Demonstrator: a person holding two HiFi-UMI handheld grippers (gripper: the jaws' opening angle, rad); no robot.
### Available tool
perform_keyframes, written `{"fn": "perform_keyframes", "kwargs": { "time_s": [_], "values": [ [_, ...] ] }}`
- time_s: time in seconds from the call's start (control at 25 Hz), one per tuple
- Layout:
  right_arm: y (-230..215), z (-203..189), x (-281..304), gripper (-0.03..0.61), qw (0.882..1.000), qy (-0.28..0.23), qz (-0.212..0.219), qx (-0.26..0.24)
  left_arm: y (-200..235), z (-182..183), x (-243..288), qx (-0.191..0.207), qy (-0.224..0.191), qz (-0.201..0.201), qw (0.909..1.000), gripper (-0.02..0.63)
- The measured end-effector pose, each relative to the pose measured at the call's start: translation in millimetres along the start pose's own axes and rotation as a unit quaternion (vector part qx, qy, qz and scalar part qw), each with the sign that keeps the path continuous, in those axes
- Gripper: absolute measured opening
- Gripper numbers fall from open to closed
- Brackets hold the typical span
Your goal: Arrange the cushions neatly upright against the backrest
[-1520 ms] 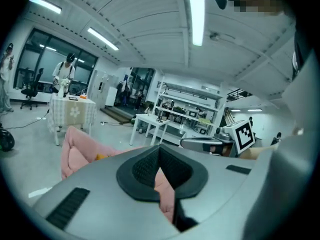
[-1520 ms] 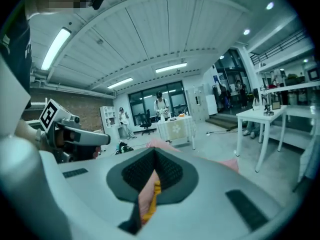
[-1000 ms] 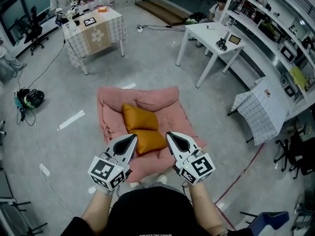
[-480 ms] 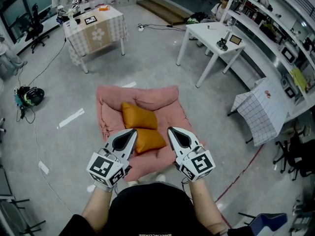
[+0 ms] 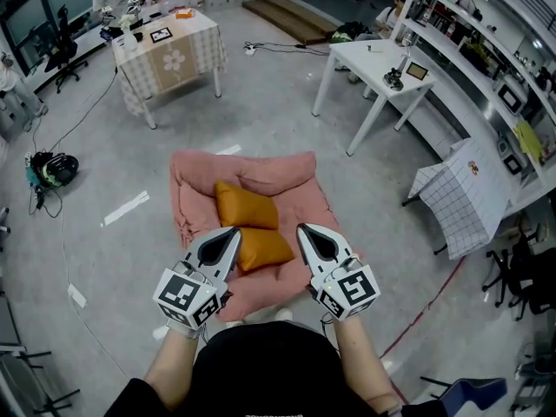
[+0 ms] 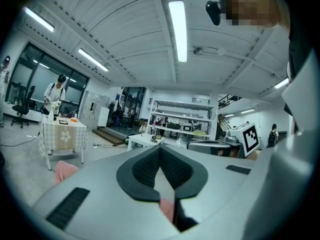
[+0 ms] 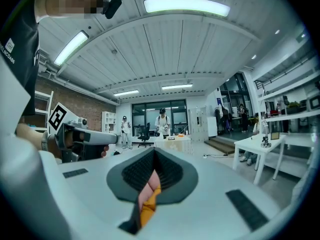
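Observation:
A pink floor sofa [image 5: 287, 176] lies flat on the grey floor in the head view. Two orange cushions rest on it: one [image 5: 246, 207] leans toward the backrest end, the other [image 5: 263, 248] lies flat nearer me. My left gripper [image 5: 232, 234] and right gripper [image 5: 305, 231] hover side by side above the sofa's near end, pointing level, both shut and empty. In the left gripper view the jaws [image 6: 160, 151] meet, with pink fabric [image 6: 167, 209] in the slit below. In the right gripper view the closed jaws [image 7: 154, 154] show orange cushion [image 7: 147, 206] beneath.
A table with a checked cloth [image 5: 165, 55] stands far left, a white table [image 5: 369, 63] far right. Shelving [image 5: 486, 68] lines the right wall, with a checked-cloth object [image 5: 460, 198] before it. Cables and a bag [image 5: 52, 172] lie on the floor at left.

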State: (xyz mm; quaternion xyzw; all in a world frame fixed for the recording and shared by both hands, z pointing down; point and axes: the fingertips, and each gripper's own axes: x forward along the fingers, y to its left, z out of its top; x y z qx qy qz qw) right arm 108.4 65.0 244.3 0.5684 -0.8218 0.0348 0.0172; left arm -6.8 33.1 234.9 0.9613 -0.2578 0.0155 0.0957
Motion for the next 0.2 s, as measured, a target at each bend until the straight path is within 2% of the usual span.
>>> {"fn": "perform_keyframes", "kwargs": {
  "time_s": [0.2],
  "values": [
    [-5.2, -3.1, 3.7, 0.008, 1.000, 0.001, -0.006, 0.001, 3.7, -2.0, 3.9, 0.005, 0.002, -0.002, 1.0000, 0.012]
  ]
}}
